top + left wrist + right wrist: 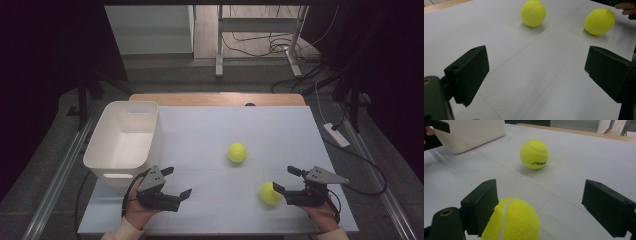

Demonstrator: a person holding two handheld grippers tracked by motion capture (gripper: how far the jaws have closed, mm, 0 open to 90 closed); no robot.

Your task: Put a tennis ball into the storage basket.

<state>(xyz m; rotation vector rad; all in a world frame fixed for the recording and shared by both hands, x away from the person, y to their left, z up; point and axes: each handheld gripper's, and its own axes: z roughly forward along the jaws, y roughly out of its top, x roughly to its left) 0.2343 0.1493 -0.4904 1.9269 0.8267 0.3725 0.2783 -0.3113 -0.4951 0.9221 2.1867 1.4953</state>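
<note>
While open, right gripper point(288, 179) fingers point(482, 206) flank near ball point(515, 221), one touching

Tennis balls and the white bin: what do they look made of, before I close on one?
Near tennis ball and far tennis ball: fuzzy yellow felt, matte, with a pale curved seam; likely rubber underneath, though that is hidden. White bin: smooth, evenly coloured walls with rounded corners and a moulded handle slot, probably rigid plastic with a soft sheen.
</note>
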